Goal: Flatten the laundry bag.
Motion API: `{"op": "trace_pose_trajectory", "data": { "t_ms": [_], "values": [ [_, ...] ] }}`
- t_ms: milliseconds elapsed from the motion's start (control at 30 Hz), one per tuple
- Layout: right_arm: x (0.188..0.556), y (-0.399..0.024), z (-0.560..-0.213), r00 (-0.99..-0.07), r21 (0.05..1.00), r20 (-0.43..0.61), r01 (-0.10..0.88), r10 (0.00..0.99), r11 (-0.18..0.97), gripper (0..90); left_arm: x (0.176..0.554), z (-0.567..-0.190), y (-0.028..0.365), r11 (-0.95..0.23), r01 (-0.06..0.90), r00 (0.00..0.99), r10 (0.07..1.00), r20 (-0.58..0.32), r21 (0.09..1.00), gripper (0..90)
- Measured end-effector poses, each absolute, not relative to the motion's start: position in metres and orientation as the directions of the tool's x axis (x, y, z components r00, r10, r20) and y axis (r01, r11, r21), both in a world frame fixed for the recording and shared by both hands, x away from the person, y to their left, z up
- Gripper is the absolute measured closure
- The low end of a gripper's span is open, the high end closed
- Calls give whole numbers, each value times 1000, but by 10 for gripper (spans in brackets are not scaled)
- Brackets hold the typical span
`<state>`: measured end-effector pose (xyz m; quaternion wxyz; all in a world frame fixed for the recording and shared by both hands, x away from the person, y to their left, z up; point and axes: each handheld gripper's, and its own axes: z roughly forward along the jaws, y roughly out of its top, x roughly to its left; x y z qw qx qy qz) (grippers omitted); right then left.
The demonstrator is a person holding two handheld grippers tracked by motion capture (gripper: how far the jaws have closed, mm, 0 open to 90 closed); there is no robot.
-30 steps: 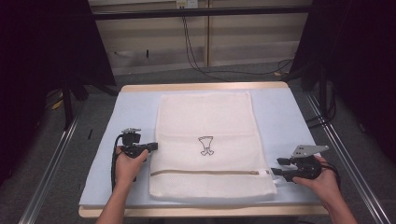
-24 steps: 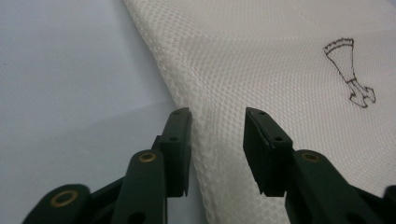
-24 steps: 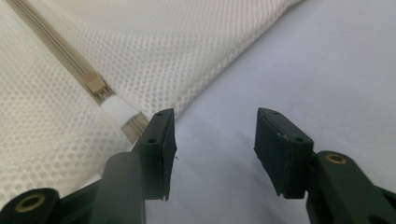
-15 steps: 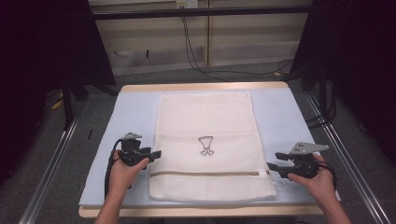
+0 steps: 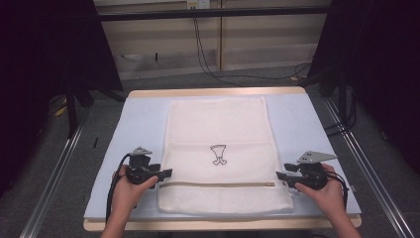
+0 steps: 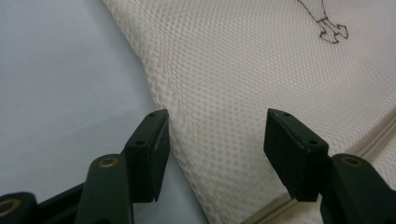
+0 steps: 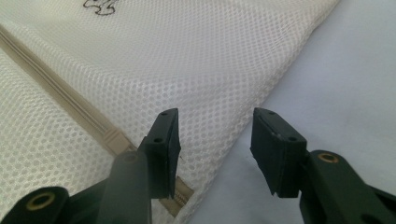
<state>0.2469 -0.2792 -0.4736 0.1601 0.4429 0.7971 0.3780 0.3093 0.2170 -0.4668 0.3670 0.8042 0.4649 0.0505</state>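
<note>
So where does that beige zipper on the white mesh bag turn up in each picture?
High view: the zipper runs level across the mesh bag, low down, between the two tongs.
Left gripper view: bottom right, slanting up beside the right jaw.
Right gripper view: left side, a diagonal band.
Shared landmark: the small dark drawing above the zipper.

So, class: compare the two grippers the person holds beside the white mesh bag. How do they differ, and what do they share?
The left gripper sits at the left edge of the mesh bag; the right gripper sits at its right edge. In their own views, the left gripper's jaws stand wider apart than the right gripper's. The grey plate shows larger on the right gripper than on the left. Both are open, hold nothing, and point inward near the zip.
</note>
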Motion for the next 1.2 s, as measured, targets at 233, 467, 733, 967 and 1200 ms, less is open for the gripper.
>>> {"op": "trace_pose_trajectory", "data": {
  "t_ms": [233,467,733,967,1200],
  "values": [
    [248,-267,-479,-562,698,43,608,826,377,660,302,-468,214,-322,731,537,816,-215,602,526],
    [250,-271,-480,-532,694,111,646,839,318,838,299,-468,212,-318,736,499,851,-163,597,775],
    [254,-267,-478,-510,692,122,659,852,295,871,302,-464,213,-317,740,500,850,-169,593,876],
    [256,-259,-475,-527,720,140,636,838,280,873,304,-458,227,-272,736,467,867,-174,620,878],
    [260,-247,-473,-533,721,114,625,838,299,873,307,-460,236,-248,745,446,876,-185,620,877]
  ]
}}
